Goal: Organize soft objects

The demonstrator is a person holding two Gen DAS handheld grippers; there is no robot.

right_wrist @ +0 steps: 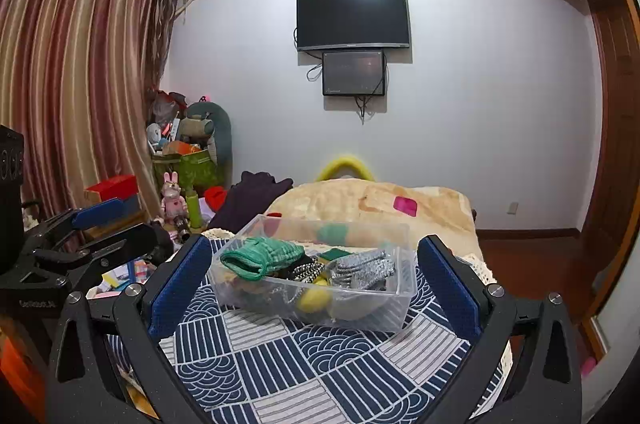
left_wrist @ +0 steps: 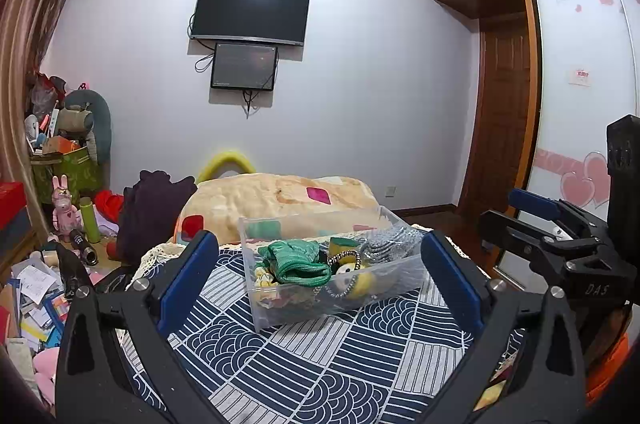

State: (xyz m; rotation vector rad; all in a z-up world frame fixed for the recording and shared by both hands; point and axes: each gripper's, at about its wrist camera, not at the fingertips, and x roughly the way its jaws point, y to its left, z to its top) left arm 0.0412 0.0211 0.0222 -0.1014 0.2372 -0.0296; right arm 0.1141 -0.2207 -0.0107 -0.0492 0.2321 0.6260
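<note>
A clear plastic bin (left_wrist: 280, 312) stands on a table with a navy and white patterned cloth (left_wrist: 320, 364). It holds a green knit item (left_wrist: 298, 260), a grey knit glove (left_wrist: 384, 244), a yellow soft toy (left_wrist: 356, 278) and other small soft things. My left gripper (left_wrist: 320, 264) is open and empty, just short of the bin. In the right wrist view the bin (right_wrist: 360, 320) holds the green knit (right_wrist: 260, 256) and grey glove (right_wrist: 364, 268). My right gripper (right_wrist: 316, 272) is open and empty, its fingers either side of the bin's near part.
A folded beige blanket (left_wrist: 280, 200) lies behind the bin. A dark garment (left_wrist: 152, 212) sits to its left. Cluttered floor and boxes (left_wrist: 36, 296) lie at left. The wardrobe (left_wrist: 580, 84) and door stand at right. The right gripper shows in the left view (left_wrist: 560, 236).
</note>
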